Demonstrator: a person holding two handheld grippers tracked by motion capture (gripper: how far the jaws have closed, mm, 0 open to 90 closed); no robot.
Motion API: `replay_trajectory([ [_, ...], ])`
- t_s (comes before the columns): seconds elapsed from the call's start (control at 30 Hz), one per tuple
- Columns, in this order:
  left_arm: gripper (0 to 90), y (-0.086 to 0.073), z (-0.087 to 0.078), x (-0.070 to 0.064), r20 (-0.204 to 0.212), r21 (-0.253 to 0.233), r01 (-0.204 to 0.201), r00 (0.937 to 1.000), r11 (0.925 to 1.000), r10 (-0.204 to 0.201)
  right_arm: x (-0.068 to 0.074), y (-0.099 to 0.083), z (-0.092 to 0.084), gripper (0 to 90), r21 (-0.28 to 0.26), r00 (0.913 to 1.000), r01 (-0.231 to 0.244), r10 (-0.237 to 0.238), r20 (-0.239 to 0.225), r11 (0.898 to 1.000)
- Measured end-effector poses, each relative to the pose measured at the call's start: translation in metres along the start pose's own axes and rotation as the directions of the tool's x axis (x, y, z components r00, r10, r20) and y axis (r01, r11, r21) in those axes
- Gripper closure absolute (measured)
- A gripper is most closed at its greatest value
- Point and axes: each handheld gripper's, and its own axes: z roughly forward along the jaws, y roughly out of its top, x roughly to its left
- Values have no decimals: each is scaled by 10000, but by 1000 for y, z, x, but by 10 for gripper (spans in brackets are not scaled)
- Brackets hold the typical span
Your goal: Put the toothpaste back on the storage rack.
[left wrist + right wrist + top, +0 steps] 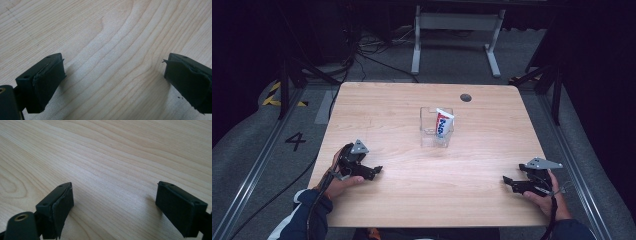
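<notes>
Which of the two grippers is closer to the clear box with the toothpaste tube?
The left gripper, near the table's front-left. It sits nearer the clear box holding the toothpaste tube than the right gripper does.

The high view looks forward and down from above the person's side, taking in the whole worktop (427, 190). Each gripper view rides low, looking along its own jaws, close over bare wood grain of that worktop.
</notes>
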Motion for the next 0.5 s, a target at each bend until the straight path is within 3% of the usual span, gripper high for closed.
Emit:
replay_trajectory([
  [0.5, 15, 2, 2, 0, 41, 30, 33, 10000, 10000, -33, 0, 0, 0, 151, 7, 10000, 11, -11, 4, 10000],
])
